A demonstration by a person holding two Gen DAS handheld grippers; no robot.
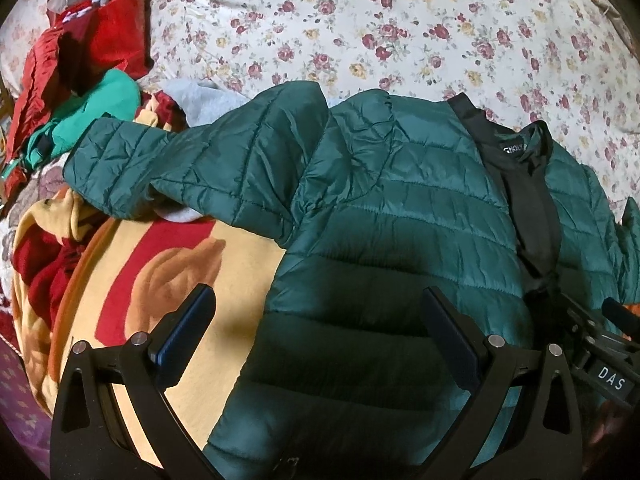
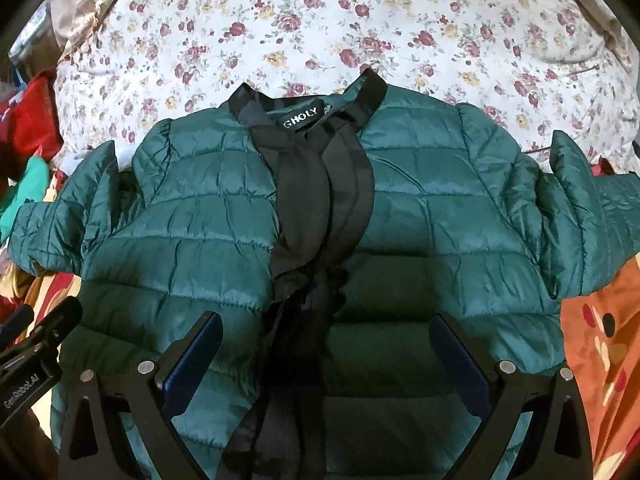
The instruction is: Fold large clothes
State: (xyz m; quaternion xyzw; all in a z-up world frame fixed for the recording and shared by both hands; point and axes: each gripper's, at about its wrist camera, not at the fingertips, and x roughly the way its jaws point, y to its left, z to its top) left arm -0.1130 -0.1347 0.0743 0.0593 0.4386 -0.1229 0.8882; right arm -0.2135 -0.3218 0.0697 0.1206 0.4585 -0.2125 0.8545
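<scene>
One green jacket point(image 2: 224, 216), two sleeves.

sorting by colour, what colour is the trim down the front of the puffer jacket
Black trim on the dark green quilted puffer jacket, clearest in the right wrist view.

We see a home bedroom — a cream rose-printed bedsheet point(image 2: 320, 20) spreads toward twelve o'clock, and loose red and green garments point(image 1: 92, 80) pile up at ten o'clock.
</scene>
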